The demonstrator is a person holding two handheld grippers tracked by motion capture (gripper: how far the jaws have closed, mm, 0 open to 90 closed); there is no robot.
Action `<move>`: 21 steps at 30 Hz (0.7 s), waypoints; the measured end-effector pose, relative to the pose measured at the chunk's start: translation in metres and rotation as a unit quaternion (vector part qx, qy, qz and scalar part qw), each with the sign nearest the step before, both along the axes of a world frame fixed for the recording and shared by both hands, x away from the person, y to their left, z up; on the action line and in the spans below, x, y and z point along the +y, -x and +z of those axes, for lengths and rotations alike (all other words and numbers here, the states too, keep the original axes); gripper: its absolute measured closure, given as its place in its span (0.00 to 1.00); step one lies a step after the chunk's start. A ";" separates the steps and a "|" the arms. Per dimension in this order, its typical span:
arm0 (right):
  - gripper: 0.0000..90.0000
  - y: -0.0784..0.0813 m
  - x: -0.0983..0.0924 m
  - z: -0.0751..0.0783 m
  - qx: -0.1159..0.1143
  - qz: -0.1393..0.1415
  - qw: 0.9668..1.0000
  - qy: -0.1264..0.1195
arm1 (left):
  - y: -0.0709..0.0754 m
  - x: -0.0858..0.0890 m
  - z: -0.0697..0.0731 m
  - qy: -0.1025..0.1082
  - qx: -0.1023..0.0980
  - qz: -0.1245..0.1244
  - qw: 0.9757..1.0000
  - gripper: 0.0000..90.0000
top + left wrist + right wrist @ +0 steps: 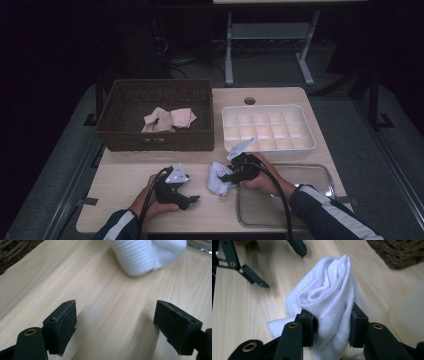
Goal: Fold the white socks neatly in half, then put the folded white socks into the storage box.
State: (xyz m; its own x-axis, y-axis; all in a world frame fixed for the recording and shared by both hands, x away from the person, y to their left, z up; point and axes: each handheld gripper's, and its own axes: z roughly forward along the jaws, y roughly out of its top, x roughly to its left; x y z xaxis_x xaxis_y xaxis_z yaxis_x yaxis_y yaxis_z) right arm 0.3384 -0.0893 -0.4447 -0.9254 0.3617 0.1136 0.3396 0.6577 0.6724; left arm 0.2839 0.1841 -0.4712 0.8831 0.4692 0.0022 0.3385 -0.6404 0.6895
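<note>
the white sock [218, 179] lies bunched on the pale wooden surface [125, 170], just in front of the near left corner of the white divided tray [270, 128] and touching the left edge of the clear shallow tray [310, 175]. the right gripper [231, 175] has its jaws pinching the sock: in the right gripper view the rolled, ribbed cloth [329, 297] rises up between the two black pads [308, 326], which press into it from both sides, while a loose flap of the sock spreads on the surface to the left of them. the right hand [262, 180] holds that gripper over the left end of the clear shallow tray, and its cable trails back along the striped sleeve [325, 215].

the left gripper [192, 200] is to the left of the sock and apart from it, low over the surface, held by the left hand [152, 200]. its jaws are spread wide with nothing but bare wood between them; in the left gripper view the sock [145, 255] lies beyond the pads [66, 322], clear of both.

to the left of the white divided tray stands a dark wicker basket [155, 135], and inside it lie pinkish beige socks [167, 119] in a loose heap. the compartments of the white divided tray look bare.
</note>
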 end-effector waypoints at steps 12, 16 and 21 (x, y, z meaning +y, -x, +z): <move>0.69 -0.001 -0.007 0.009 -0.014 -0.006 1.000 -0.003 | -0.006 0.008 -0.005 0.025 -0.013 0.020 0.999 0.17; 0.69 0.000 -0.008 0.015 -0.009 -0.019 1.000 -0.011 | -0.006 0.007 -0.005 0.026 -0.012 0.022 0.999 0.17; 0.69 0.000 -0.013 0.022 -0.019 -0.024 0.999 -0.015 | -0.006 0.007 -0.005 0.026 -0.012 0.022 0.999 0.17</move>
